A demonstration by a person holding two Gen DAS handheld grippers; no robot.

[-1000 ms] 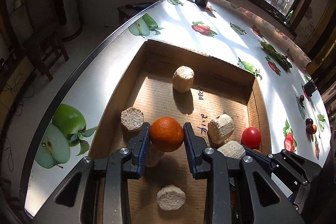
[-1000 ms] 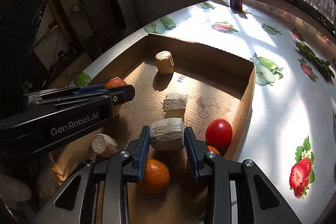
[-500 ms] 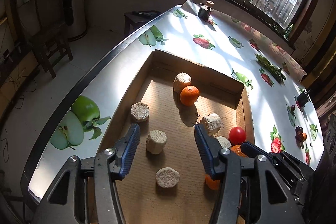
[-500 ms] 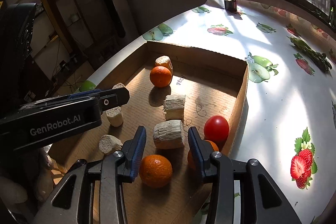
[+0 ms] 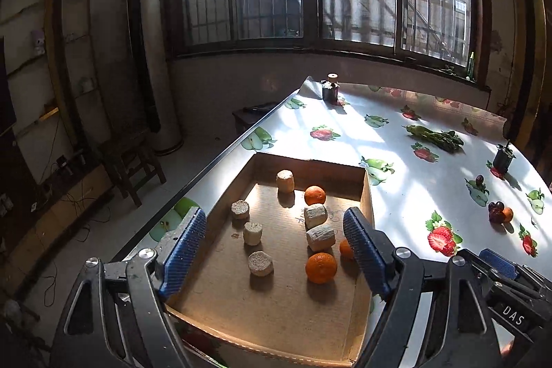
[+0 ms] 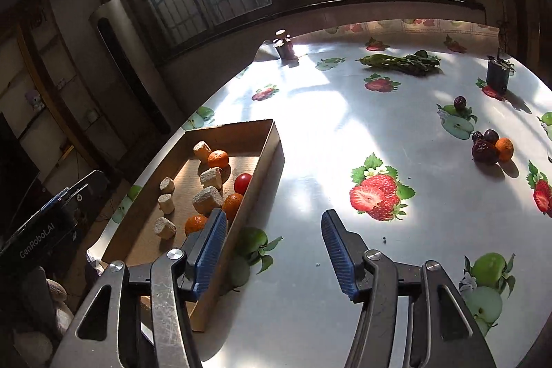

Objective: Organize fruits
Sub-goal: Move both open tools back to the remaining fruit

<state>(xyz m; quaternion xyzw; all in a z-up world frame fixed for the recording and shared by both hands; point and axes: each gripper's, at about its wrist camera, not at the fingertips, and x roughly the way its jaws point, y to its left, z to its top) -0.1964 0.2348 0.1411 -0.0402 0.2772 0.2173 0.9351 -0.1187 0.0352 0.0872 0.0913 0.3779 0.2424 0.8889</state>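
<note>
A shallow cardboard box holds several beige cylinder chunks, three oranges and a red tomato. My left gripper is open and empty, raised above the box's near end. My right gripper is open and empty over the tablecloth to the right of the box. An orange with dark fruits lies on the table at the right; it also shows in the left wrist view.
The table has a white cloth printed with fruit. Green vegetables lie at the back. Two small dark jars stand near the far edges. A lone dark fruit lies at the right. A stool stands beside the table.
My left gripper let go of an orange in the box, opened and lifted back. My right gripper released a beige chunk, opened, and swung right out of the box over the tablecloth.
</note>
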